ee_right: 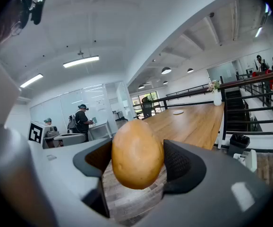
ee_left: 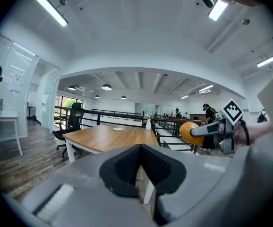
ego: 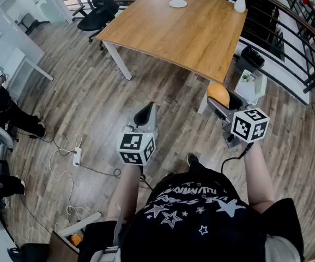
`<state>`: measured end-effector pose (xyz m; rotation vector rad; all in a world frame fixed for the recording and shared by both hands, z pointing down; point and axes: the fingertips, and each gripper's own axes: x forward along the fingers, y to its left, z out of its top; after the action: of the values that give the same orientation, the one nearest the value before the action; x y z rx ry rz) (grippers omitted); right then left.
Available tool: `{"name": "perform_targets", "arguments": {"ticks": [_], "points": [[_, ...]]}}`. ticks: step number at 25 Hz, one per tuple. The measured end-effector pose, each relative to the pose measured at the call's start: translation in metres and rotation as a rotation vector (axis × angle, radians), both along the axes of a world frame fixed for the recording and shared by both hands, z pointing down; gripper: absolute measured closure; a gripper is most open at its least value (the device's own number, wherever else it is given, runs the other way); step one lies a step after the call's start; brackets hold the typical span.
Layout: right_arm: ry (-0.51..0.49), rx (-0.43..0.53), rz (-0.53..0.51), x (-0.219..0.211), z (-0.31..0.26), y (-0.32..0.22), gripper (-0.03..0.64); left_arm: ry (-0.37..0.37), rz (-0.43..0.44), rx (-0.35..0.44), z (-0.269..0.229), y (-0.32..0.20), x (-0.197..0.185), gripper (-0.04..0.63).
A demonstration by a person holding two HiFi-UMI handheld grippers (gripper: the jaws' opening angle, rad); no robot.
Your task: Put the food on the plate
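Head view: my right gripper [ego: 223, 100] covers most of the tan oval potato [ego: 217, 91]; only its top shows. The small white round plate [ego: 177, 3] at the far end of the light wooden table [ego: 185, 34] is too small to tell what's on it. White vase [ego: 240, 4]: flowers clipped by the top edge. Orange thing [ego: 77, 238] low at the left is half covered, can't identify. Right gripper view: potato overlaps the black ribbed pad [ee_right: 94, 159] at picture-left, so the contact there is hidden.

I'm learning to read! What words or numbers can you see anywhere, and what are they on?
Black shirt: white lettering among stars, upside down and too warped to read.
Marker cubes: only black-and-white square patterns, no words or numbers.
Nothing else in any view carries readable text.
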<state>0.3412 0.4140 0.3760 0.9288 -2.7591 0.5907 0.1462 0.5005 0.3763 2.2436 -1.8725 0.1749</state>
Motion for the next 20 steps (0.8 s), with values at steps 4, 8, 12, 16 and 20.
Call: {"name": "perform_targets", "arguments": {"ticks": [4,8,12,16,20], "points": [[0.009,-0.002,-0.004,-0.004,0.004,0.005,0.275,-0.006,0.003,-0.002,0.001,0.003,-0.001,0.594],[0.016,-0.003,0.003,-0.006,0.009,0.013,0.275,-0.004,0.006,-0.014,0.009,0.009,-0.002,0.594],[0.026,-0.012,0.01,-0.008,0.015,0.021,0.275,0.006,0.009,-0.031,0.018,0.018,-0.005,0.594],[0.043,-0.029,0.011,-0.014,0.023,0.031,0.275,0.023,-0.001,-0.053,0.028,0.031,-0.013,0.594],[0.056,-0.02,0.014,-0.02,0.027,0.042,0.275,0.06,-0.043,-0.073,0.041,0.051,-0.026,0.594]]}}
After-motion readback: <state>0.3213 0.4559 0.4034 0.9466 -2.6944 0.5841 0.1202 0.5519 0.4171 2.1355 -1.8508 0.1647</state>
